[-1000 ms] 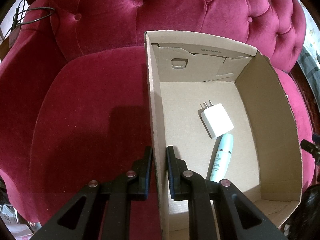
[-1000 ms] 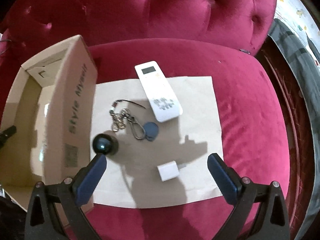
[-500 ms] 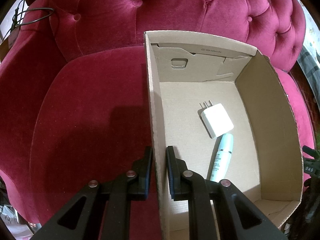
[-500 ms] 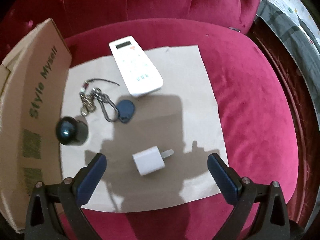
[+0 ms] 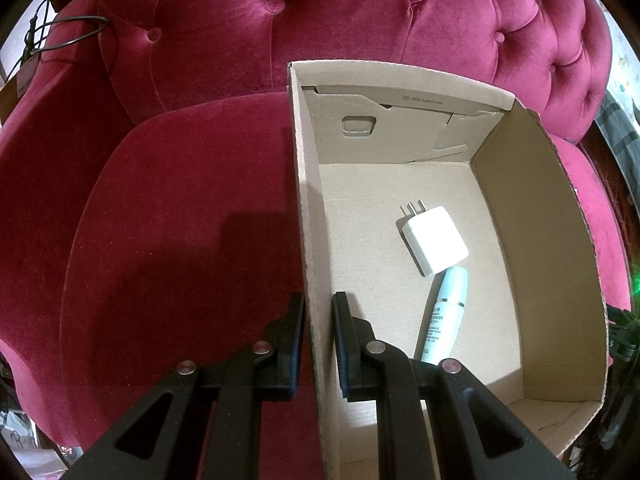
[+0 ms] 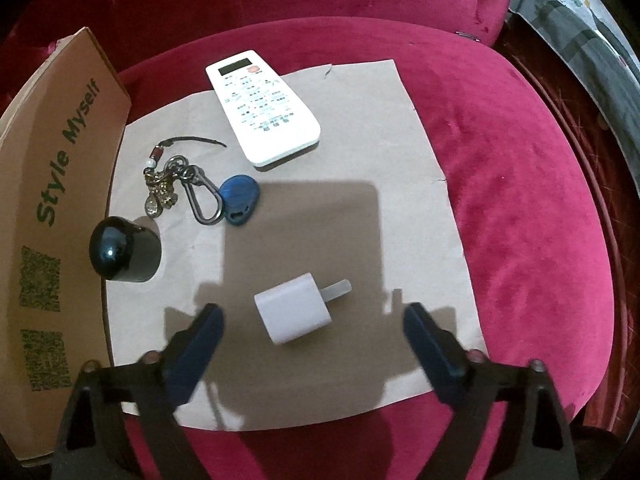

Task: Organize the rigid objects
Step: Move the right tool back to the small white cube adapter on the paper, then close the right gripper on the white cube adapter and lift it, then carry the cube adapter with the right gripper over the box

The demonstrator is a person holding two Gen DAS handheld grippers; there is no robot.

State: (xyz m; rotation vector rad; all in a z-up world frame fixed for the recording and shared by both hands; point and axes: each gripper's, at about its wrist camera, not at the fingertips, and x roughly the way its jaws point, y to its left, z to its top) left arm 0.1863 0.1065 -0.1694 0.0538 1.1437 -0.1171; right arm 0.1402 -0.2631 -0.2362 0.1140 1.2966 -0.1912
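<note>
My left gripper (image 5: 318,312) is shut on the left wall of an open cardboard box (image 5: 306,216). Inside the box lie a white charger (image 5: 436,240) and a pale teal tube (image 5: 444,316). In the right wrist view a small white plug adapter (image 6: 294,312) lies on a sheet of brown paper (image 6: 400,160), between the fingers of my right gripper (image 6: 314,320). Those jaws are closing, and the pads stand clear of the adapter on both sides. On the same paper lie a white remote (image 6: 262,108), a key bunch with a blue fob (image 6: 240,198) and a black round-topped object (image 6: 124,252).
Everything rests on a crimson velvet tufted sofa (image 5: 180,220). The box's printed outer wall (image 6: 52,216) stands at the left edge of the paper. A dark cable (image 5: 68,36) hangs at the far left behind the sofa arm. Patterned cloth (image 6: 580,40) lies past the cushion's right edge.
My right gripper has come down over the paper, bringing the plug adapter between its fingers, and its jaws have narrowed. The left gripper and the box have not moved.
</note>
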